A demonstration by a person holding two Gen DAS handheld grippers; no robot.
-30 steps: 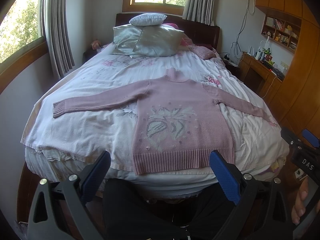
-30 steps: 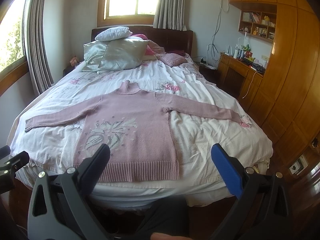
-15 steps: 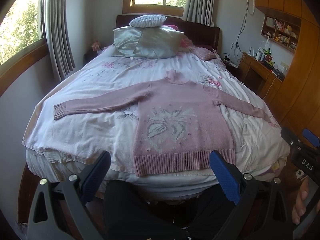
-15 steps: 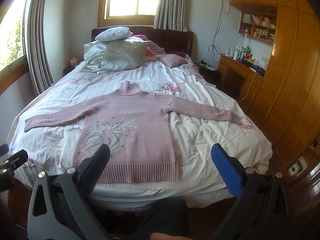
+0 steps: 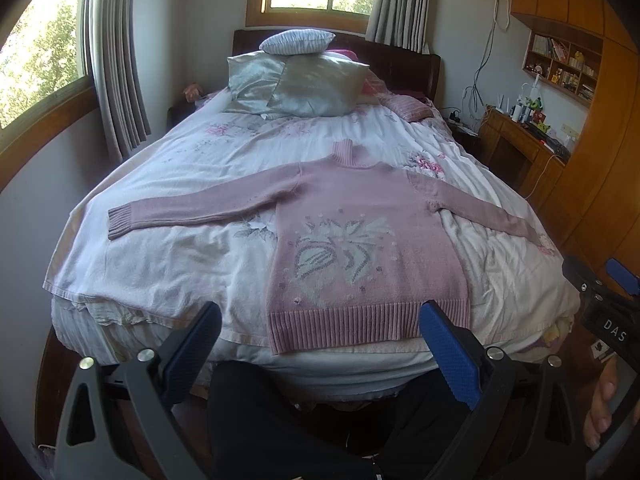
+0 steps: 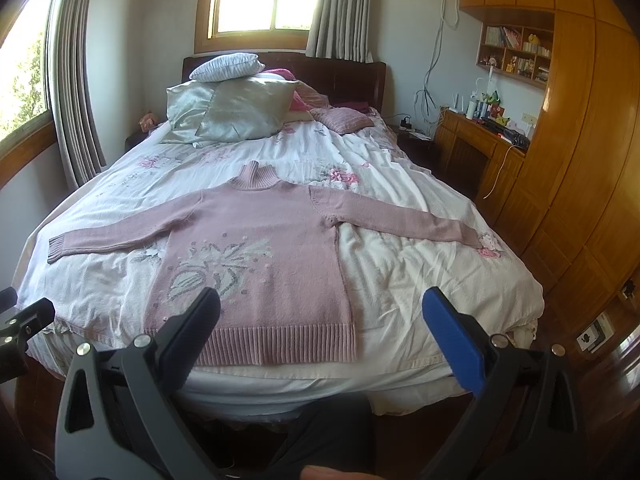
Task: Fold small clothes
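2 claws hang at the foot of the bed [image 5: 152,264], both spread wide and holding nothing: the left claw [image 5: 320,348] and the right claw [image 6: 322,332], each with blue pads. In the left view the right claw's body is cut off at the frame edge, with part of a hand [image 5: 602,404] behind it. Dark trousers [image 5: 304,412] hide the floor below the mattress. The pink sweater [image 5: 360,240] lies flat and face up on the rumpled floral bedspread, sleeves stretched out to both sides, ribbed hem at the near edge, turtleneck pointing toward the pillows [image 6: 240,108]. Its right cuff blends into a printed flower and is hard to make out. Grey curtains [image 6: 76,92] frame bright windows. A wooden desk [image 6: 480,140] with small clutter and a wardrobe [image 6: 580,160] stand along the right wall.
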